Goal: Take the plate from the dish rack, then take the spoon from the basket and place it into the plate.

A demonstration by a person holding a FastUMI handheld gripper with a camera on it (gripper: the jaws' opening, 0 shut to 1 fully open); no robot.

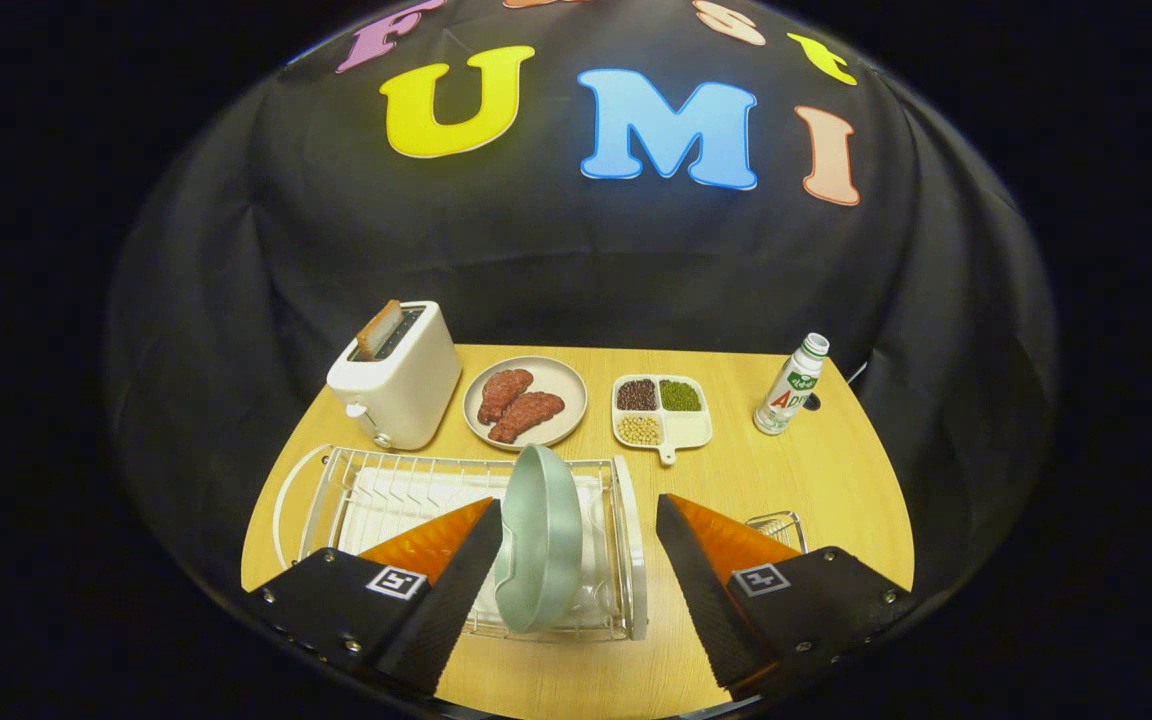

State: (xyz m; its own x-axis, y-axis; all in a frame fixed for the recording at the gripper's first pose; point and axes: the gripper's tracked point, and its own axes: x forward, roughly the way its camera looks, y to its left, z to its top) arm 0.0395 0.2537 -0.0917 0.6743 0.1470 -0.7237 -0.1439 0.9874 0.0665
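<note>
A pale green plate [539, 540] stands on edge in the white wire dish rack [386, 490], at the rack's right end. My gripper [578, 515] is open, its two black and orange fingers wide apart. The plate sits between the fingers, close beside the left finger [446, 570], with a gap to the right finger [706, 570]. Neither finger visibly presses on it. A small wire basket [778, 525] peeks out just behind the right finger; its contents are hidden.
Beyond the rack stand a white toaster [396, 385] with a slice of toast, a plate with two pieces of meat [526, 402], a divided dish of beans [661, 410] and a small bottle [789, 385] at the far right. The round wooden table [836, 480] ends near the fingers.
</note>
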